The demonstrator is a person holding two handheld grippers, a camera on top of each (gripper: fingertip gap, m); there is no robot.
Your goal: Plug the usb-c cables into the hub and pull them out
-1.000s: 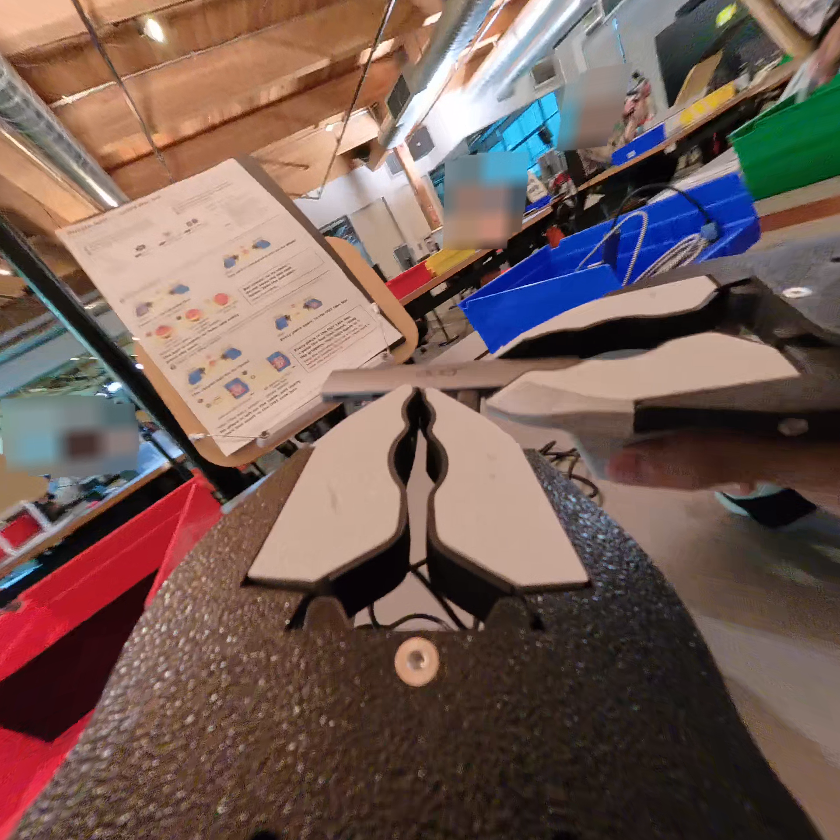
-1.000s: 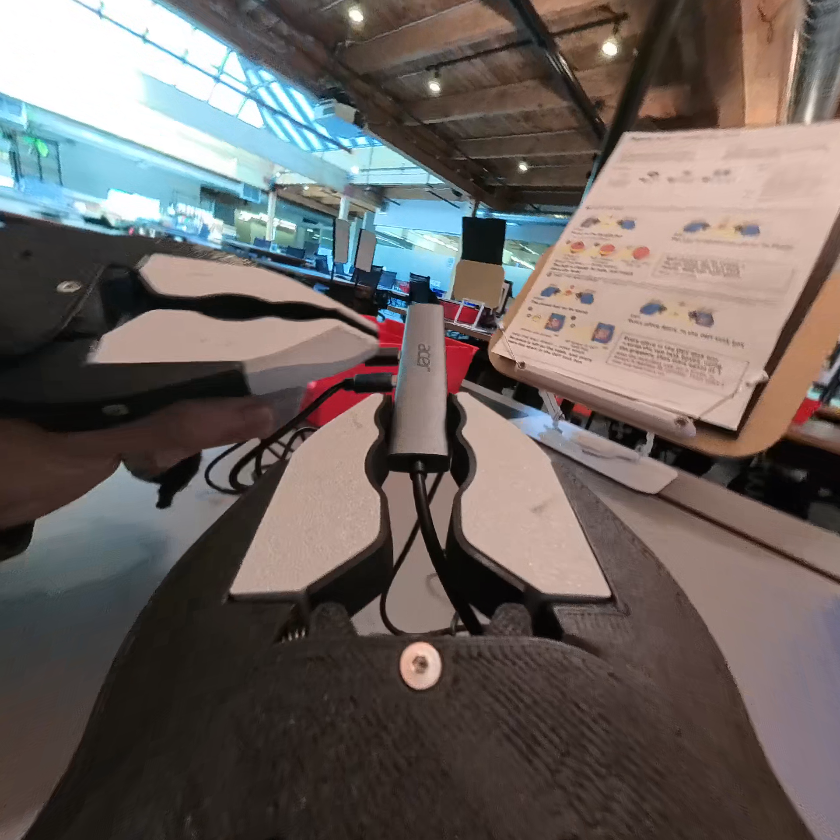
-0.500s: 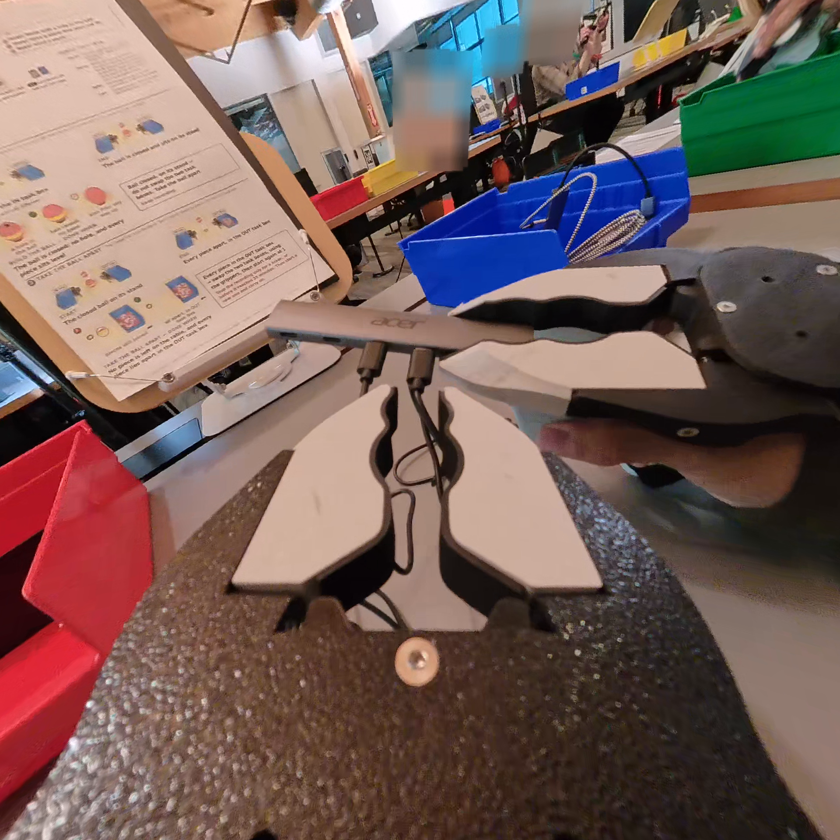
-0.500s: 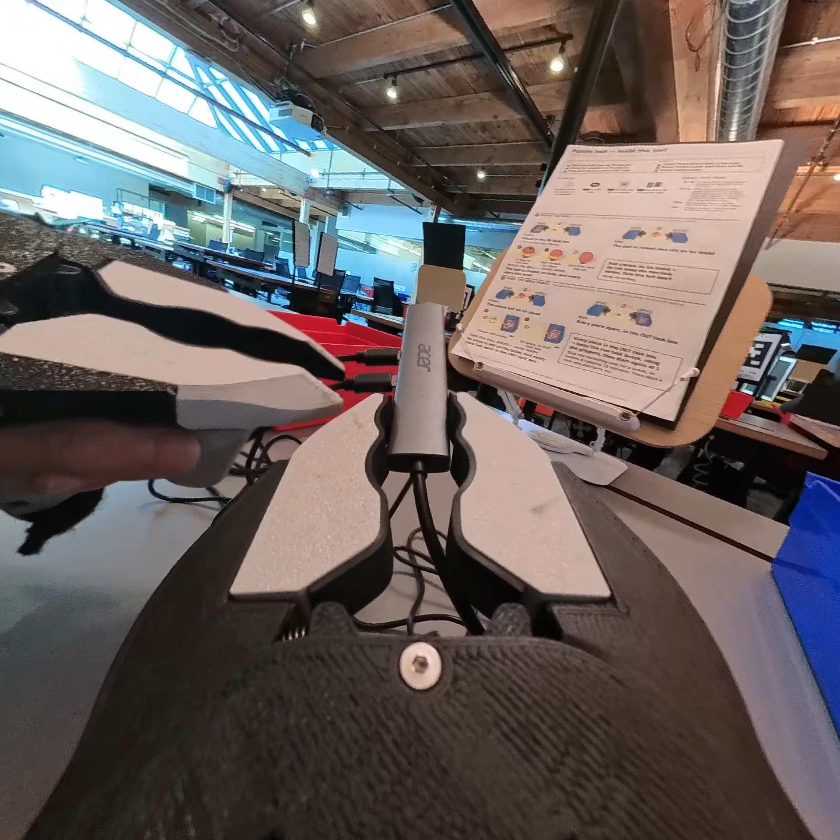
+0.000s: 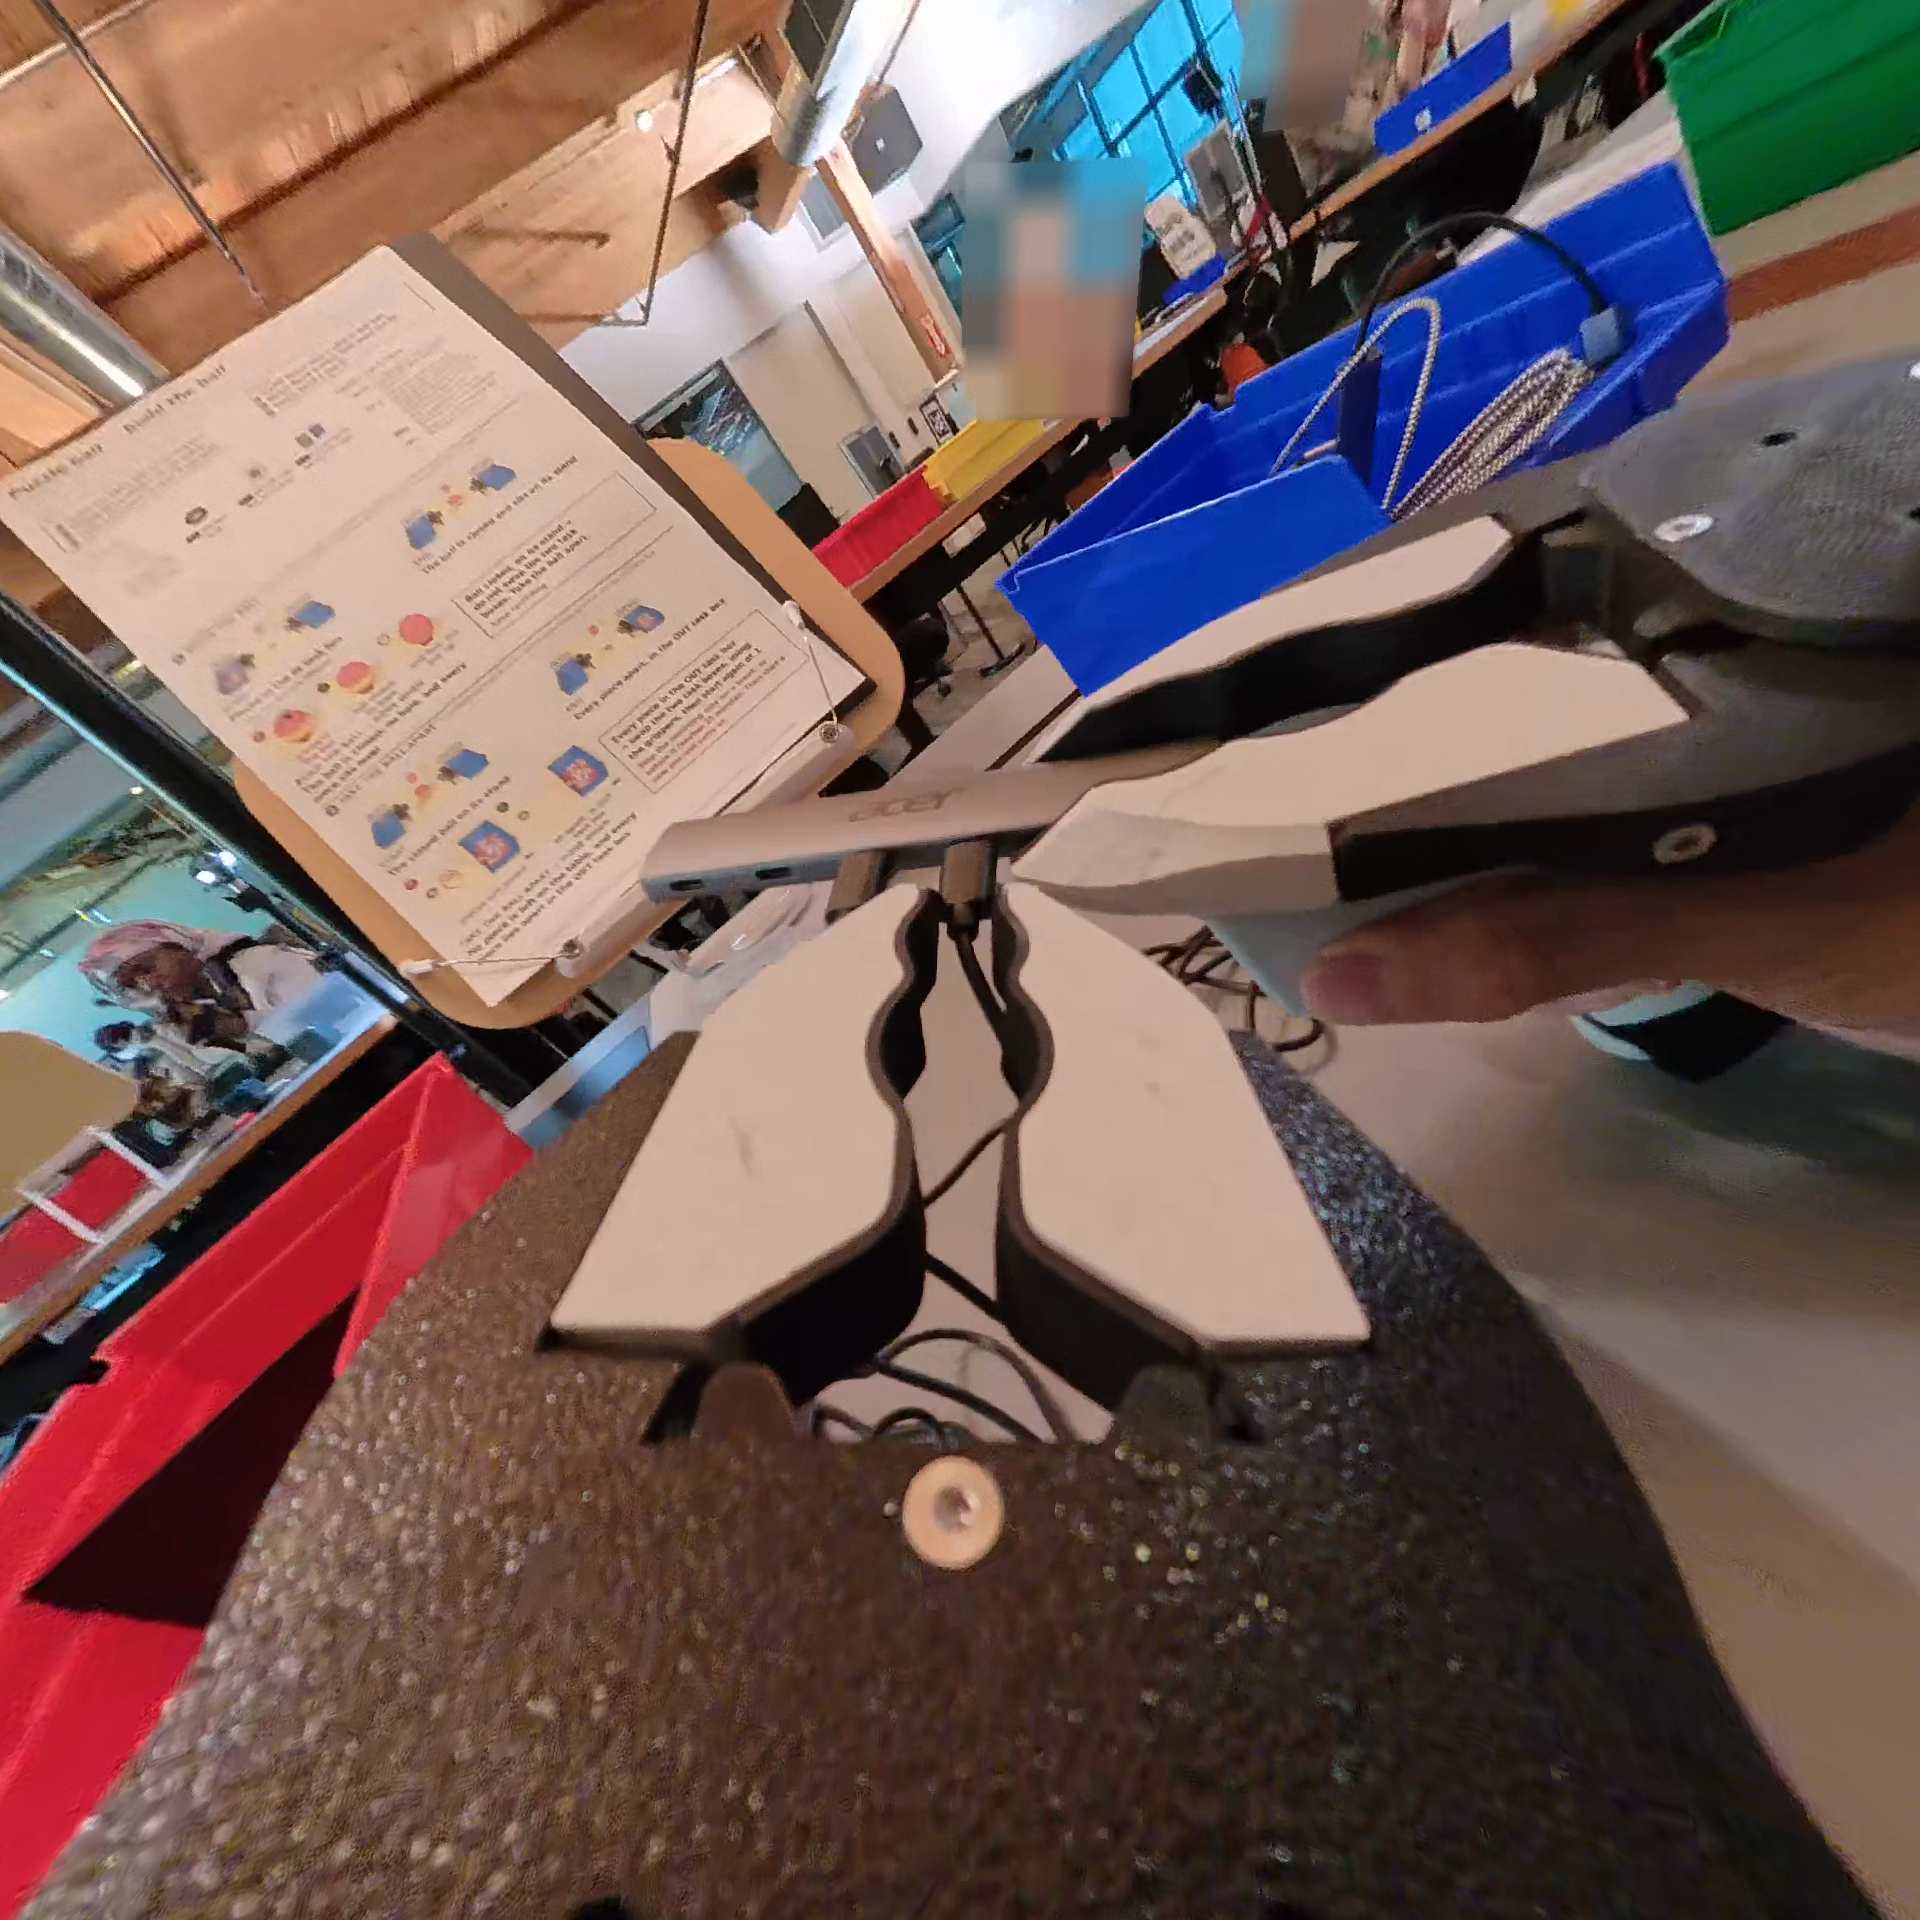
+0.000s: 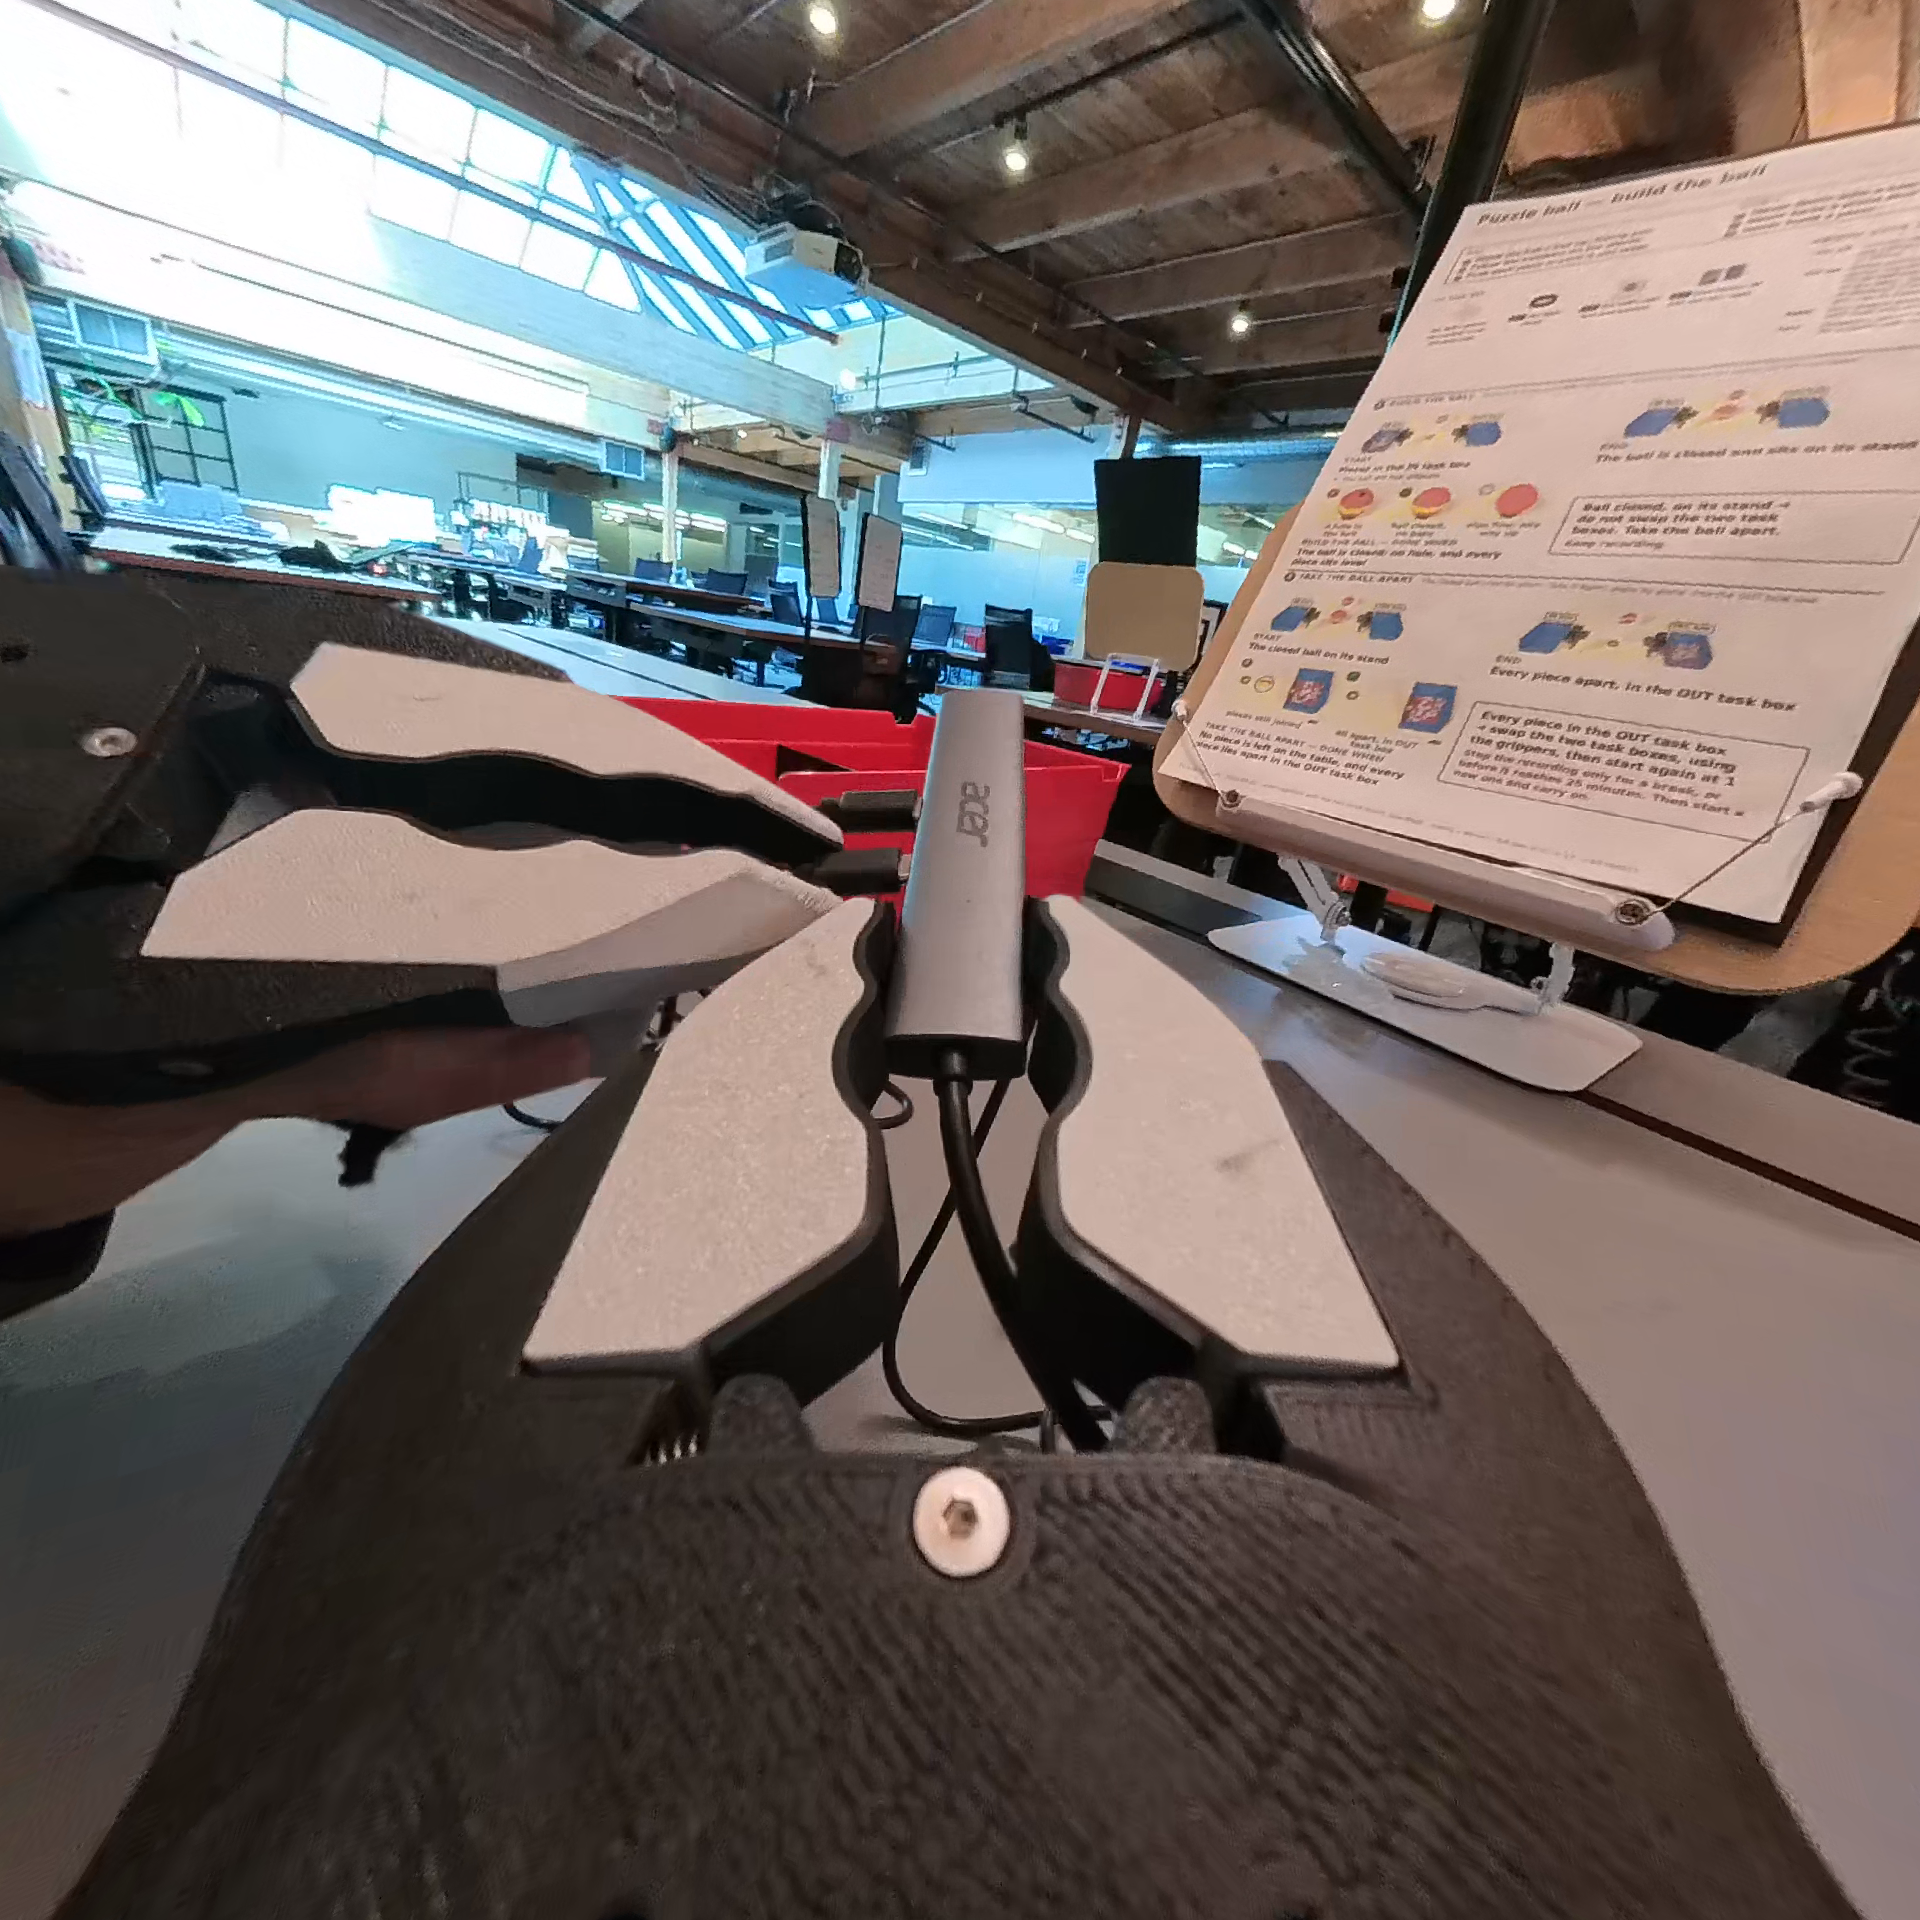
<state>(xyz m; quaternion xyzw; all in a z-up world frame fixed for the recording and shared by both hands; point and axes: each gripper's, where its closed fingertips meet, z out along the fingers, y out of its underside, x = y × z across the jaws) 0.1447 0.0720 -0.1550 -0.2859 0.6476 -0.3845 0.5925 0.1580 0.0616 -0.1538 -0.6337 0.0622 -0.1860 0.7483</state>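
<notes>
Workshop hall with wooden ceiling beams and long benches is filling the background of both views; a grey table [image 6: 1558, 1299] is running under the grippers. Largest item: an instruction sheet on a wooden easel board [image 5: 436, 623], standing at left centre of the left wrist view and at upper right of the right wrist view. A red bin [image 5: 208, 1351] is sitting at lower left of the left wrist view; a blue bin [image 5: 1299, 520] holding braided cables is sitting at upper right, with a green bin [image 5: 1797, 104] in the top right corner behind it.

The right gripper [image 6: 961, 914] is clamping its jaws on the near end of the grey hub [image 6: 961, 862], which is pointing away up the middle of the right wrist view, held off the table. The hub's own black lead [image 6: 971, 1174] is hanging down between the fingers. In the left wrist view the same hub [image 5: 883, 816] is lying across the centre, its right end pinched.

Two usb-c plugs are sitting in the hub's side ports. The left gripper [image 5: 961, 909] is closing its fingertips around the nearer plug [image 5: 964, 873], jaws narrow and gripping it; its thin black cable [image 5: 982, 997] is trailing back between the fingers. The second plug [image 5: 854, 883] is sitting just beside it, free of the fingers.
</notes>
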